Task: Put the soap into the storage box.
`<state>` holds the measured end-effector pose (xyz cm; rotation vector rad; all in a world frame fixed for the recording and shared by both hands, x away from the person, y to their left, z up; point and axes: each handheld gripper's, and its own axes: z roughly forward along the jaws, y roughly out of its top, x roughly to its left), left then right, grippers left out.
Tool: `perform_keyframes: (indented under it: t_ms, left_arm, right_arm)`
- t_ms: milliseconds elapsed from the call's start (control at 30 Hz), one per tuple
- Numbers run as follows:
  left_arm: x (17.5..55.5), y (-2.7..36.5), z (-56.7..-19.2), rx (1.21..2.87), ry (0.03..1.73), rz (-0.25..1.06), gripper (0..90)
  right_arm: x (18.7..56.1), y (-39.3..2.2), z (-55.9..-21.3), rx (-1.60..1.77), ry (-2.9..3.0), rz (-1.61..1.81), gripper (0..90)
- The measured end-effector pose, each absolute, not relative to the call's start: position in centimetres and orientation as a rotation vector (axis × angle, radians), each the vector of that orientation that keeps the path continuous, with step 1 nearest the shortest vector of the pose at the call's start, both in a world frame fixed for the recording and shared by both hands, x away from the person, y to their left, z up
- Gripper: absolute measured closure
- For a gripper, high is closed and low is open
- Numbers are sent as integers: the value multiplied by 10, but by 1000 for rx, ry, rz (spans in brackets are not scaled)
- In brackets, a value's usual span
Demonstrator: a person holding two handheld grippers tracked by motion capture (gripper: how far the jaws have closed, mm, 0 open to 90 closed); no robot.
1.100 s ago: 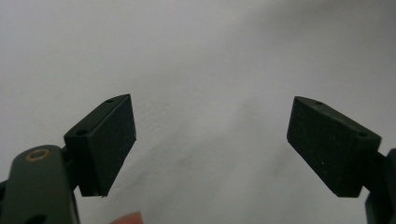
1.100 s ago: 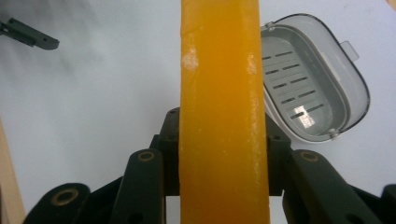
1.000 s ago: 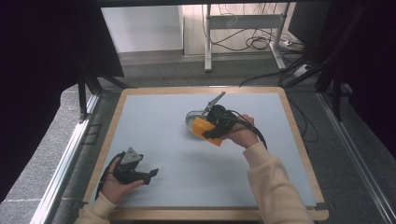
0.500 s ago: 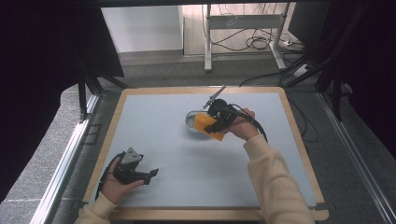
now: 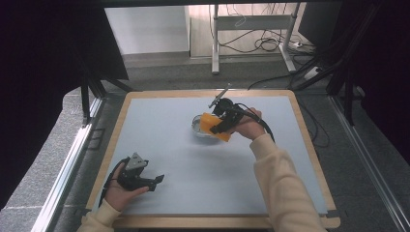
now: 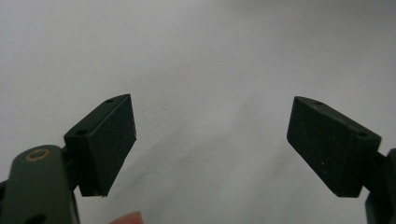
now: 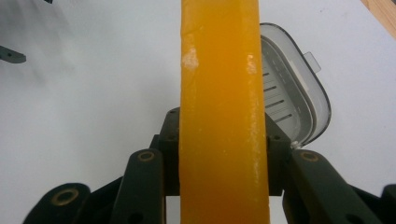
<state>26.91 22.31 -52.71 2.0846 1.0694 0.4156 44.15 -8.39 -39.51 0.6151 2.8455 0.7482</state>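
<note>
A long orange bar (image 5: 213,126) is clamped between the jaws of my right gripper (image 5: 221,124) near the middle of the table, slightly right. In the right gripper view the orange bar (image 7: 219,93) runs up the centre, with both jaws pressed on its sides. Just under and left of it lies a small grey dish with a slotted bottom (image 5: 197,127), also seen behind the bar as the grey dish (image 7: 294,93). My left gripper (image 5: 155,181) rests low at the front left in a hand. Its pads (image 6: 109,140) stand wide apart over the bare table.
The work surface is a pale blue-grey mat (image 5: 193,183) with a wooden rim (image 5: 309,145). Black frame posts (image 5: 87,96) stand at both sides. Beyond the far edge are a desk leg (image 5: 215,43) and cables (image 5: 263,43) on the floor.
My right gripper has shifted slightly toward the far side with the orange bar in it, staying over the dish. The left gripper has not moved.
</note>
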Motion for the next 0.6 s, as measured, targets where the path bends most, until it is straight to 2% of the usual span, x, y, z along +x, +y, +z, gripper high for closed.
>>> perform_keyframes:
  t_ms: [600]
  left_arm:
    - [270, 221, -528, 2100, 1060, 407, 158]
  right_arm:
    - [460, -81, -397, 613, 2855, 754, 619]
